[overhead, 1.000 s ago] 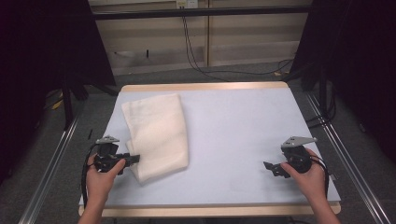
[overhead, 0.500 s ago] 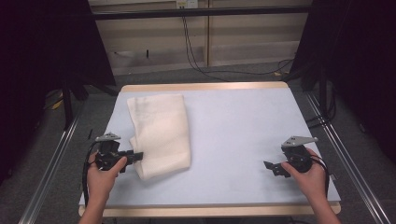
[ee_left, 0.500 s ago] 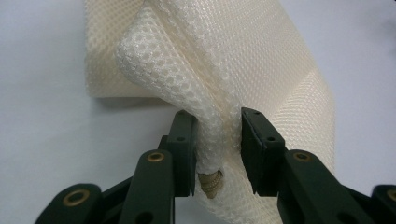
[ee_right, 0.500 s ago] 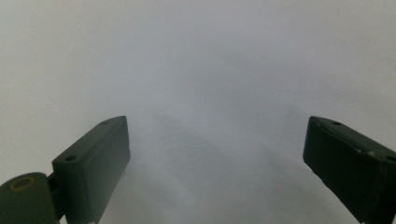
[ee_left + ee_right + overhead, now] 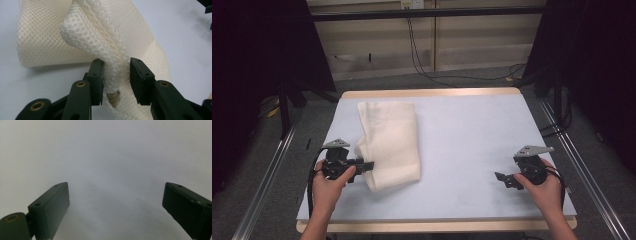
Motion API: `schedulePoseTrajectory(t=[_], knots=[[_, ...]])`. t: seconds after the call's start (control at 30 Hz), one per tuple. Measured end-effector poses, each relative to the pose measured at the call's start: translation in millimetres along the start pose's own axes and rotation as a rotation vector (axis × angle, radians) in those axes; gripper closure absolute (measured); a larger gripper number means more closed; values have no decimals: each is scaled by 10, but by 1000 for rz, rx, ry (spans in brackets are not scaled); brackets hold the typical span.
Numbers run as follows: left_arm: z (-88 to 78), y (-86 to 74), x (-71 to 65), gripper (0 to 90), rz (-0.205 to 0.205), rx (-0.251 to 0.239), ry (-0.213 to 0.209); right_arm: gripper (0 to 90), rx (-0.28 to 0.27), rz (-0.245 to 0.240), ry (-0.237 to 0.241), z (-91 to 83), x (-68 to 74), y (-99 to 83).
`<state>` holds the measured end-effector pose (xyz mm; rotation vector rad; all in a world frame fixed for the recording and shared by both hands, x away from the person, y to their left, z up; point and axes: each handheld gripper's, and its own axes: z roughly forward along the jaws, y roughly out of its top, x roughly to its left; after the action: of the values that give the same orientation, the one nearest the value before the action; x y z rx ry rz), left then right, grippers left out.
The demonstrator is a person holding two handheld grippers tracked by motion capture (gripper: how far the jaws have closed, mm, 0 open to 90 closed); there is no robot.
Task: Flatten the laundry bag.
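Now left gripper (image 5: 368, 164) fingers pinch cream mesh cloth (image 5: 391, 141) edge; right gripper (image 5: 501, 178) fingers apart over table (image 5: 472, 130).

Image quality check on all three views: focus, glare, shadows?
High view: even light on the table, dark surroundings, no glare. Left gripper view: the cream mesh cloth is crisp between the jaws of the left gripper, with a soft shadow beneath its fold. Right gripper view: hazy, featureless surface beyond the right gripper, jaws wide apart.
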<state>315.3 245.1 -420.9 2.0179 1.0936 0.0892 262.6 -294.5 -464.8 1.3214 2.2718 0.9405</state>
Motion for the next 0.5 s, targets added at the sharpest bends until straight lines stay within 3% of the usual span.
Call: schedulePoseTrajectory(t=[0.1, 0.5], knots=[[12, 10, -10, 604, 5, -3, -1, 69, 1, -1, 2, -6, -3, 1], [100, 67, -80, 601, 16, 3, -18, 69, 2, -3, 5, -3, -10, 8]])
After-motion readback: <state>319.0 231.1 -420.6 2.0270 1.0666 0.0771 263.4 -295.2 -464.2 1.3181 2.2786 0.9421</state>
